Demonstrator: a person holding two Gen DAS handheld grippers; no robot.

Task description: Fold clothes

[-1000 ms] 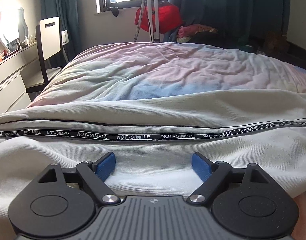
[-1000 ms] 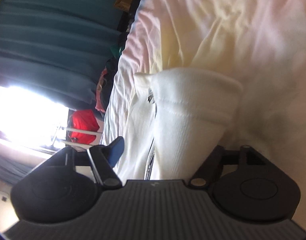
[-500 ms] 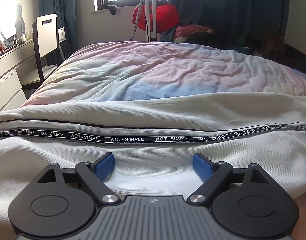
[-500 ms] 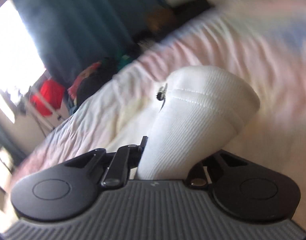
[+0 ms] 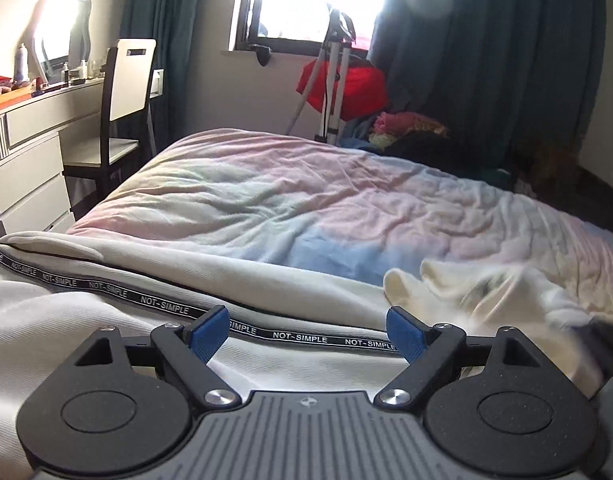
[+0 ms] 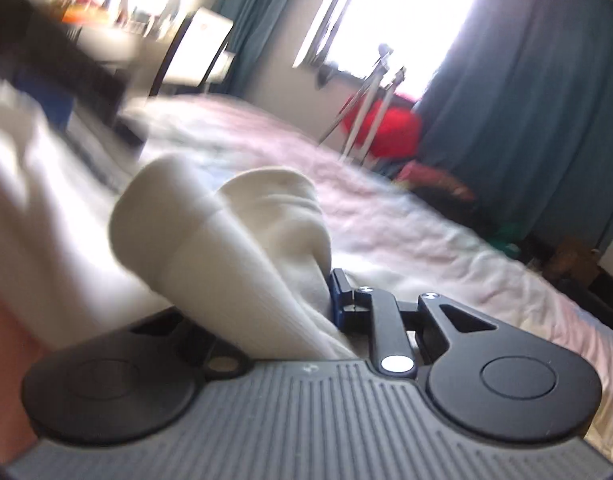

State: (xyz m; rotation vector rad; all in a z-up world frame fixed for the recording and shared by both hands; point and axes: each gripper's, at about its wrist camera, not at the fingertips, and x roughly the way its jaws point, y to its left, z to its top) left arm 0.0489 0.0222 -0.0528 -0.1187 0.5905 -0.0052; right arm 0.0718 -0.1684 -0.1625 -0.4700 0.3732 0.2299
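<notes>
Left wrist view. Left gripper [image 5: 306, 334]: blue pads spread wide, released, nothing between them; poised low over the white garment [image 5: 86, 320]. Garment: ribbed white knit, spread across the near edge of the bed [image 5: 306, 200], with a black tape trim [image 5: 302, 337] lettered NOT-SIMPLE running across it between the pads. At right, a blurred white cuff end [image 5: 458, 284] of the same cloth. Beyond: chair [image 5: 126, 96], tripod [image 5: 330, 80], teal curtains [image 5: 486, 60].

Right wrist view. Right gripper [image 6: 306, 304]: clenched on a bunched white sleeve or cuff [image 6: 226, 232]; one blue pad [image 6: 335, 300] presses the cloth, the other is hidden behind it. Frame is motion-blurred. The sleeve rises up and to the left from the jaws, above the bed.

Step in hand, as judged: carrying the sleeve inward over the garment body for a fold. Next move calls for laying the cuff flat on the body near the trim, letting go without dragging, while the left gripper steadies or smooths the cloth.
</notes>
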